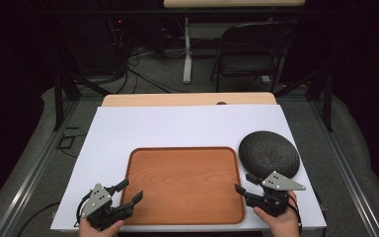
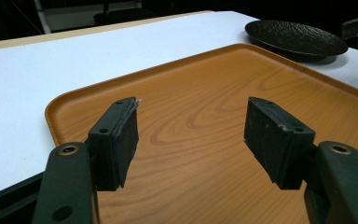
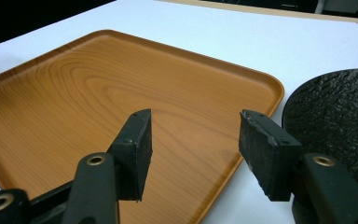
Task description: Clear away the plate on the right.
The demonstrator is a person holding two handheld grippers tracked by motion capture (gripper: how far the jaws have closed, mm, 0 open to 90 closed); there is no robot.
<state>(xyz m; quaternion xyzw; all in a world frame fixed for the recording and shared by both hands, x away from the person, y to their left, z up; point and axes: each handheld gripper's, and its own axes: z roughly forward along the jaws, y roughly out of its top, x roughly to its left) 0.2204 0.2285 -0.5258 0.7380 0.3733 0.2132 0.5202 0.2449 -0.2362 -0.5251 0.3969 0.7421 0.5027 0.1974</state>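
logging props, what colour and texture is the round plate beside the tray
The plate is black with a rough, pebbled surface, clearest in the right gripper view.

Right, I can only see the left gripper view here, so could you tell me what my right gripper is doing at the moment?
Observer: The right gripper is open and holds nothing; it sits at the near right corner of the rectangular wood-grain tray.
Operator: Thank you. Is the round black textured plate on the tray or beside it?
Observer: Beside it. The round black textured plate lies on the white board, just off the tray's far right corner.
Operator: And what lies beyond the table, please?
Observer: A black folding chair stands on the floor behind it, with cables trailing nearby.
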